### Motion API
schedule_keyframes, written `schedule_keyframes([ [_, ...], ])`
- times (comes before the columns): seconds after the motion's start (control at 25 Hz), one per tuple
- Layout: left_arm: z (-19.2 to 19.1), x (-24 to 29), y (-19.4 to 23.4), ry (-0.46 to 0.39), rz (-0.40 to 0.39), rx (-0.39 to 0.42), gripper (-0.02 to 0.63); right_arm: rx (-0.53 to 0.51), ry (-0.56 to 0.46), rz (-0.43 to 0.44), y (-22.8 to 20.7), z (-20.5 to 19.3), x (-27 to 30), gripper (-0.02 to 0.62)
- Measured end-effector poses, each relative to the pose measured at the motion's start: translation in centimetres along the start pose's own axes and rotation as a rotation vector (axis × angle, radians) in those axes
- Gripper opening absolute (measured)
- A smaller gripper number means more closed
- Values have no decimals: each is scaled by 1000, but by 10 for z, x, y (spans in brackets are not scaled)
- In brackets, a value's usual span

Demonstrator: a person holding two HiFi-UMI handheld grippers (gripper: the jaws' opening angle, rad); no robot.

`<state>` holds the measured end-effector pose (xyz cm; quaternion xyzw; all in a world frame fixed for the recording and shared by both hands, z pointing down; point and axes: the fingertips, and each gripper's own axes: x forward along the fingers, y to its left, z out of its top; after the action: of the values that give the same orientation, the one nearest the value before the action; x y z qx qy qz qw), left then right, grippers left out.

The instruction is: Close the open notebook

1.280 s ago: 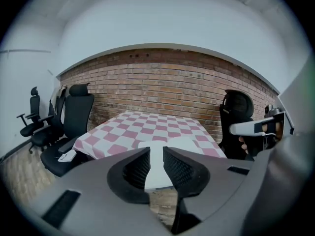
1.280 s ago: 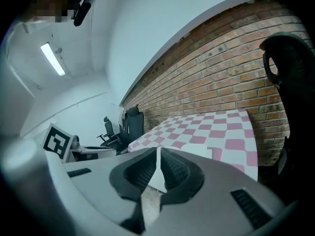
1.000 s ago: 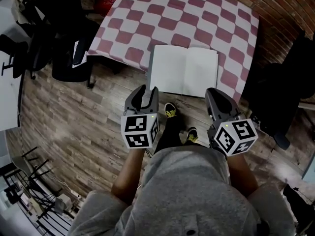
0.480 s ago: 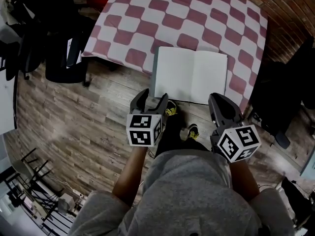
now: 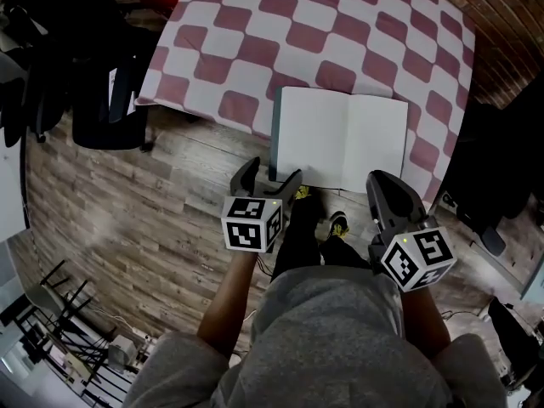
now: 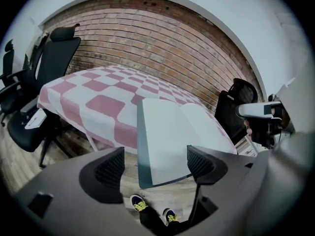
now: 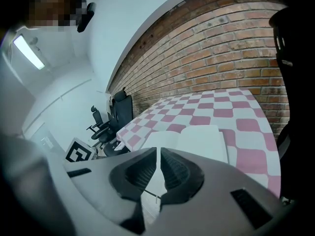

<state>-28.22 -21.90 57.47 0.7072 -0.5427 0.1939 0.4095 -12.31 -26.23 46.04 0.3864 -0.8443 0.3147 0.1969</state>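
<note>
One notebook (image 5: 340,138) lies open on one checked table (image 5: 255,41)

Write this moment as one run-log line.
phase: approach | notebook: open, flat at table near edge | left gripper: jaws opening, empty, aimed at notebook's near-left corner | right gripper: jaws together, empty

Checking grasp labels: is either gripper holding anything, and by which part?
Nothing is held. The left gripper, jaws opening, is empty and not touching the notebook; the right gripper is shut on nothing.
</note>
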Motion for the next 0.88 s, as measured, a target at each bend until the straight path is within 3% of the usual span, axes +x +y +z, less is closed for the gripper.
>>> schedule_keyframes([
  [0.32,-20,21,1,101,-120,-53,382,24,10,-28,-5,-3,6,43],
  [0.68,-8,21,-8,101,-217,-127,371,26,22,-40,-8,-5,5,43],
  [0.76,-5,19,-3,103,-195,-128,329,26,17,-34,-7,-1,7,43],
  [0.88,-1,14,6,90,-167,-156,216,24,9,-26,-6,4,8,43],
])
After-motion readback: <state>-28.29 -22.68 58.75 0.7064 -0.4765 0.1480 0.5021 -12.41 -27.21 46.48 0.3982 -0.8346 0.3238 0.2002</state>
